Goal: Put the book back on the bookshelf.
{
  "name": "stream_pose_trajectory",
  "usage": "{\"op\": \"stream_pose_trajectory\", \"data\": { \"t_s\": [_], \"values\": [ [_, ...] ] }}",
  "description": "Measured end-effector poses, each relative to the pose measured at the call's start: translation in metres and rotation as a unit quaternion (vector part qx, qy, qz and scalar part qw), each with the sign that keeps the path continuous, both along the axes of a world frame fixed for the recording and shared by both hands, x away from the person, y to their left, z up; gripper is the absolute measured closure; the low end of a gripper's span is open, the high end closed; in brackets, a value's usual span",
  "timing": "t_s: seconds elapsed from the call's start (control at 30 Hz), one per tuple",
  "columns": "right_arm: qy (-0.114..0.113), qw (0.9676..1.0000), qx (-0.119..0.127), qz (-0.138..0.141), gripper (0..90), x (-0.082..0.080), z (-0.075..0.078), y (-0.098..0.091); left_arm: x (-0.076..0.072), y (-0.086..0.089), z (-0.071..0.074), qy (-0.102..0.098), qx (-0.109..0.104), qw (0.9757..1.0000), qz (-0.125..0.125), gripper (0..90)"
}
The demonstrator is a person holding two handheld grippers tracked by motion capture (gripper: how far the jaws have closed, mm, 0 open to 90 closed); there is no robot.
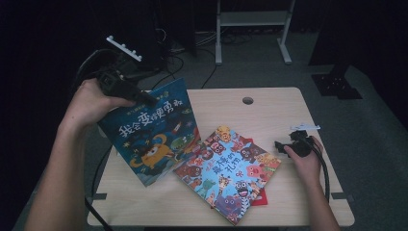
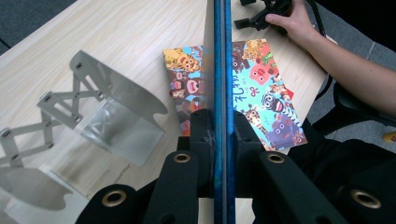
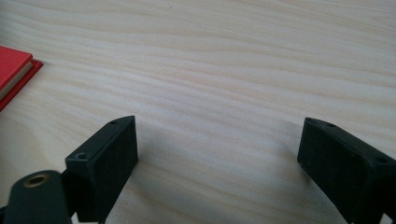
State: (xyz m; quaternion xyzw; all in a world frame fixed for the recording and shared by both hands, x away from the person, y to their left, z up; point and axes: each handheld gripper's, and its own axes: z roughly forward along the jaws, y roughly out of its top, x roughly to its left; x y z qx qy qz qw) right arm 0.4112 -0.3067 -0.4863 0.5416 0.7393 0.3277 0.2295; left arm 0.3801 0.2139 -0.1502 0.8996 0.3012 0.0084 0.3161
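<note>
— What's nearest?

— The left hand-held gripper (image 2: 219,135), jaws clamped on the edge of a blue picture book (image 1: 151,130), which it holds tilted above the tabletop's (image 1: 269,103) left side.

— And past that?

— A colourful animal book (image 1: 228,171) lies flat mid-tabletop, on top of a red book (image 3: 11,70). A metal bookend (image 2: 112,116) stands on the wood.

— The other hand?

— Farther right, the right hand-held gripper (image 3: 219,149) rests low over bare wood, jaws wide apart, nothing between them.
</note>
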Motion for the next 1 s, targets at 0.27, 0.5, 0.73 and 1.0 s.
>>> {"op": "stream_pose_trajectory", "data": {
  "t_s": [0.27, 0.5, 0.73, 1.0],
  "values": [
    [0.000, 1.0000, -0.001, -0.001, 11.1, 0.000, 0.000, 0.000, -0.011, 0.025, 0.006, 0.000, -0.007, 0.9998, 0.020, 82.2],
    [0.000, 1.0000, 0.000, -0.003, 11.2, 0.000, 0.000, 0.000, -0.019, 0.049, 0.008, -0.004, -0.010, 0.9991, 0.041, 82.2],
    [0.000, 1.0000, 0.000, -0.006, 11.2, 0.000, 0.000, 0.000, -0.027, 0.071, 0.009, -0.003, -0.009, 0.9980, 0.062, 82.2],
    [0.000, 1.0000, 0.000, -0.006, 11.2, 0.000, 0.000, 0.000, -0.035, 0.097, 0.005, -0.003, -0.008, 0.9959, 0.090, 82.2]
  ]
}}
